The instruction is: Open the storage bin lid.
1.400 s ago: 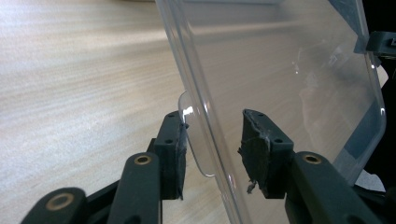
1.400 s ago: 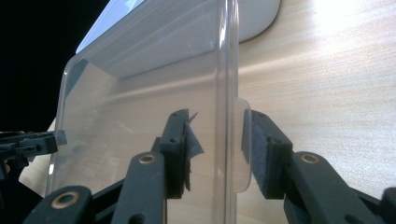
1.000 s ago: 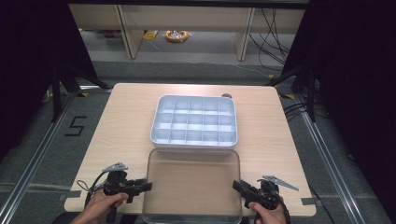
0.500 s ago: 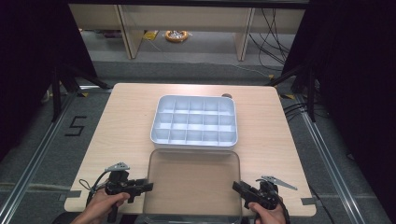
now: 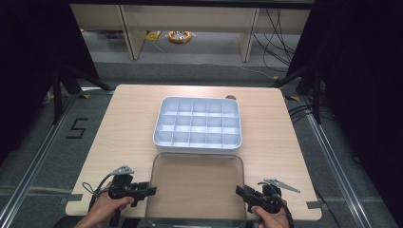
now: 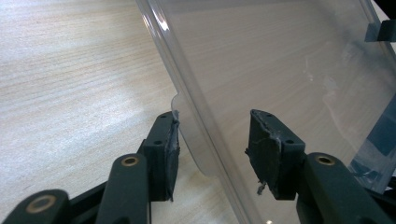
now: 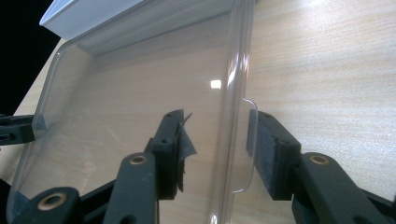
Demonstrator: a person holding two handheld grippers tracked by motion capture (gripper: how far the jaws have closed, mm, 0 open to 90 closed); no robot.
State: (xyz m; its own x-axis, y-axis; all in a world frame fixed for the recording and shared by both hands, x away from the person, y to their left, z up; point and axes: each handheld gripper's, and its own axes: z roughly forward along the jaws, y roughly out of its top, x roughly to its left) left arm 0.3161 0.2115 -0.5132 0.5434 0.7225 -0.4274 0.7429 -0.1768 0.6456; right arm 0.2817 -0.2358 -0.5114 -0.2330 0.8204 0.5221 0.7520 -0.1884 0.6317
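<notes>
Change since a second ago: almost none; both grippers stay at the clear lid's side edges.
High view: white compartment tray [image 5: 197, 126] sits mid-table [image 5: 123, 123], every cell empty; clear lid [image 5: 196, 185] lies just in front of it, nothing on it.
Left gripper view: left gripper [image 6: 212, 149] has jaws apart, straddling the lid's [image 6: 280, 70] edge tab.
Right gripper view: right gripper [image 7: 217, 144] also spread, unclamped, astride the lid's [image 7: 140, 102] rim tab; tray corner [image 7: 88, 14] beyond.

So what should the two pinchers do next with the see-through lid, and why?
Probably squeeze shut. Each open gripper, left and right, already straddles an edge tab of the clear lid, lying flat on the table beside the divided tray. Gripping comes before lifting.
</notes>
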